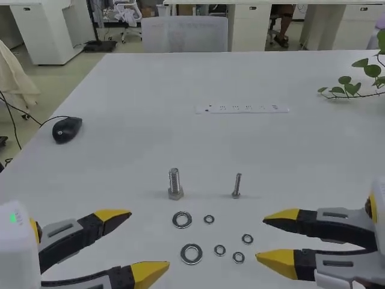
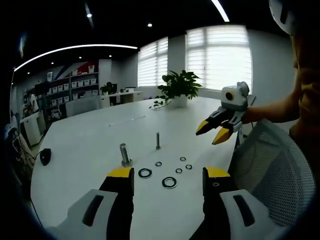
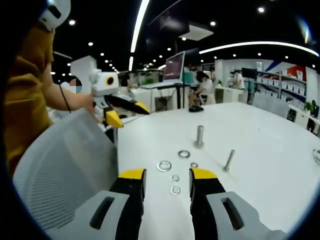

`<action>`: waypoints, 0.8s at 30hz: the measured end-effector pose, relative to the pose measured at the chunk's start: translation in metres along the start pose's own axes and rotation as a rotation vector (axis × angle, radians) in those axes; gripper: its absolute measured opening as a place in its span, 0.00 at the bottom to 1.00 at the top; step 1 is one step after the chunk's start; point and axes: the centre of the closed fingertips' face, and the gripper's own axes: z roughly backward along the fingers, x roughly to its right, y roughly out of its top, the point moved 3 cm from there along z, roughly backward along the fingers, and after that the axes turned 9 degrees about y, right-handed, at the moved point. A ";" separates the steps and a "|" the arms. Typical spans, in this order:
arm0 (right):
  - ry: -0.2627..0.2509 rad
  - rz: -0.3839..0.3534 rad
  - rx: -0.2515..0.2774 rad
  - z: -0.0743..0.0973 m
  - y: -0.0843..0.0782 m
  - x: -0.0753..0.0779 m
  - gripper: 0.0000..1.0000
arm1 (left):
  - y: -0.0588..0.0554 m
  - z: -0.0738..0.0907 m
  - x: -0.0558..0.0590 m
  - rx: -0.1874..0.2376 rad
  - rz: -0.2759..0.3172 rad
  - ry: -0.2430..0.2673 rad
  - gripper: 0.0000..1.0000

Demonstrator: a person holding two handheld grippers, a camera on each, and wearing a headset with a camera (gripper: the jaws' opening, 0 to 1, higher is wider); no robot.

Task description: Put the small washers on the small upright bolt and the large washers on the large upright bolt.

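Just below the large bolt (image 1: 175, 183) and small bolt (image 1: 237, 185), at six o'clock, large washers (image 1: 181, 220) and small washers (image 1: 219, 250) are lying flat on the tabletop (image 1: 240, 138). At nine and three, left gripper (image 1: 148, 239) and right gripper (image 1: 261, 239) are hovering, fingers spread. Light, slick rings: I'm favouring a rim pinch.

No readable text, label, brand or number.
The power strip (image 1: 242, 109) on the white table carries small dark marks in the head view, too small to read. The red and blue wall graphic (image 2: 75, 67) in the left gripper view is too blurred to make out any lettering.
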 end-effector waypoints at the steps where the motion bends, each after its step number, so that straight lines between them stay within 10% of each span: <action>1: 0.000 0.000 0.000 0.000 0.000 0.000 0.36 | 0.000 0.000 0.000 0.001 -0.001 0.000 0.54; 24: 0.000 0.021 -0.037 -0.001 -0.007 0.000 0.36 | -0.002 0.002 0.000 -0.002 0.004 0.002 0.54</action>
